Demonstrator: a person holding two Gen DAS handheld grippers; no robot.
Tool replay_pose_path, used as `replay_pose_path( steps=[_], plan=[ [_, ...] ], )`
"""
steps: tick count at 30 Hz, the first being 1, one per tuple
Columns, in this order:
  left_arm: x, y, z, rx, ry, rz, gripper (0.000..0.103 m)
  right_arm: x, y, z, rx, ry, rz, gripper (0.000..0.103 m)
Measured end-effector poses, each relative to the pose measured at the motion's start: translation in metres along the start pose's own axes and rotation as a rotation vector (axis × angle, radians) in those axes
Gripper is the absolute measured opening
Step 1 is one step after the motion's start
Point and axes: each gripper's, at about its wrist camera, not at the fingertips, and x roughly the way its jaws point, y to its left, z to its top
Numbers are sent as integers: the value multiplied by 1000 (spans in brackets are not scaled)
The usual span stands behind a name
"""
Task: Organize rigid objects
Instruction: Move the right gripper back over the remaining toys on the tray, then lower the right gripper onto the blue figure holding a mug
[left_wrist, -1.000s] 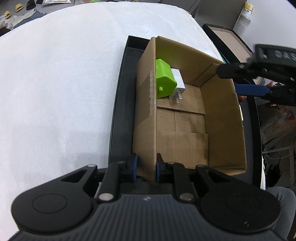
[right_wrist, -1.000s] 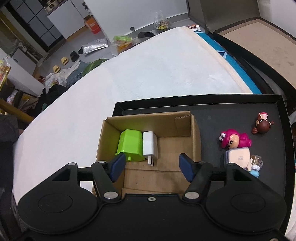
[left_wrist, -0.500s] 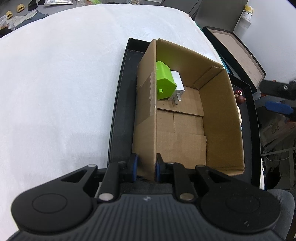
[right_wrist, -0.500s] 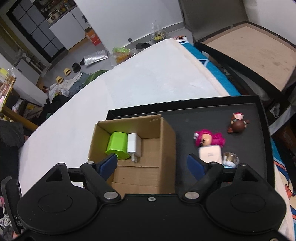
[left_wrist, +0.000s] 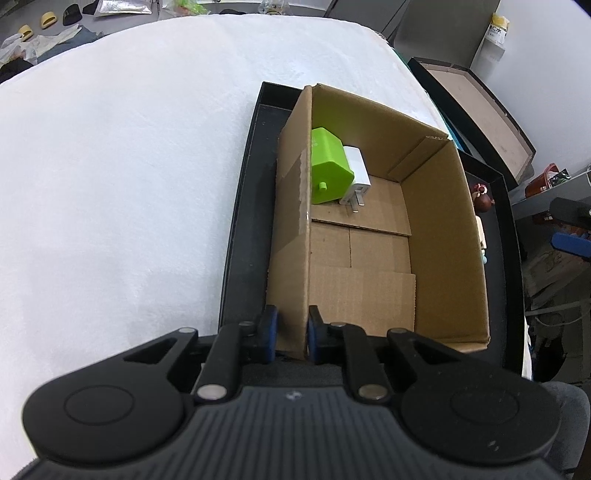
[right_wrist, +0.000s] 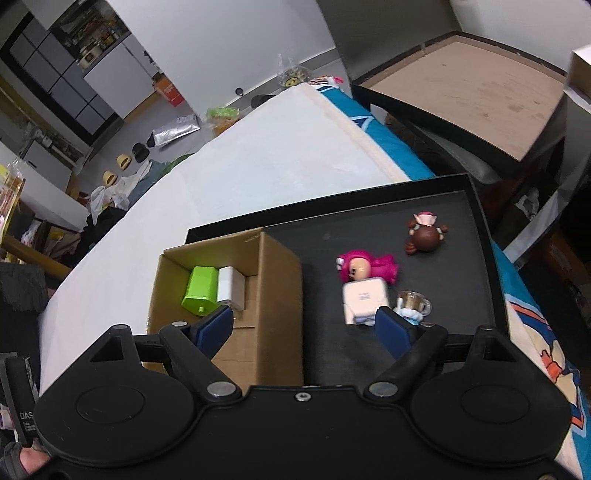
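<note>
Your left tongs pinch near wall of cardboard box, steadying it. Your right tongs spread wide, empty. White adapter lies on black tray, just ahead, right of box; right hand nearer.

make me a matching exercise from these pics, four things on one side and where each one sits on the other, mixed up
Things:
1. green charger
2. pink doll
3. left gripper
4. brown doll

Places:
A. clamped on the near wall of the box
B. alone near the far right corner of the tray
C. inside the box, beside a white charger
D. on the tray, just beyond the white adapter

Pairs: 1-C, 2-D, 3-A, 4-B
</note>
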Motion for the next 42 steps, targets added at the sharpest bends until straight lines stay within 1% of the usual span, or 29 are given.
replay_pose_path(
  steps=[3, 5, 7, 9, 11, 13, 15, 19, 22, 28, 34, 42],
  plan=[
    [0, -1, 0, -2, -2, 6, 15, -1, -11, -2, 25, -4, -5, 82],
    [1, -1, 0, -3, -4, 10, 14, 0, -20, -3, 45, 0, -17, 79],
    [1, -2, 0, -3, -3, 12, 14, 4, -28, -4, 70, 9, -32, 70],
    [2, -2, 1, -5, -1, 13, 14, 8, -38, -5, 101, 23, -42, 67],
    [2, -2, 1, -6, 1, 15, 14, 12, -46, -7, 123, 31, -55, 60],
    [3, -2, 2, -7, 3, 15, 14, 16, -52, -8, 141, 39, -64, 47],
    [4, -2, 2, -9, 5, 16, 15, 21, -57, -9, 157, 52, -69, 40],
    [5, -2, 2, -10, 7, 16, 15, 31, -67, -10, 179, 68, -99, 39],
    [5, -1, 3, -13, 9, 17, 15, 43, -74, -9, 183, 87, -147, 38],
    [8, -1, 4, -14, 15, 20, 15, 67, -86, -8, 221, 125, -186, 33],
    [11, -1, 5, -13, 21, 21, 15, 88, -88, -4, 226, 152, -205, 32],
    [12, -1, 6, -13, 25, 21, 16, 102, -81, -3, 210, 170, -211, 32]
  ],
)
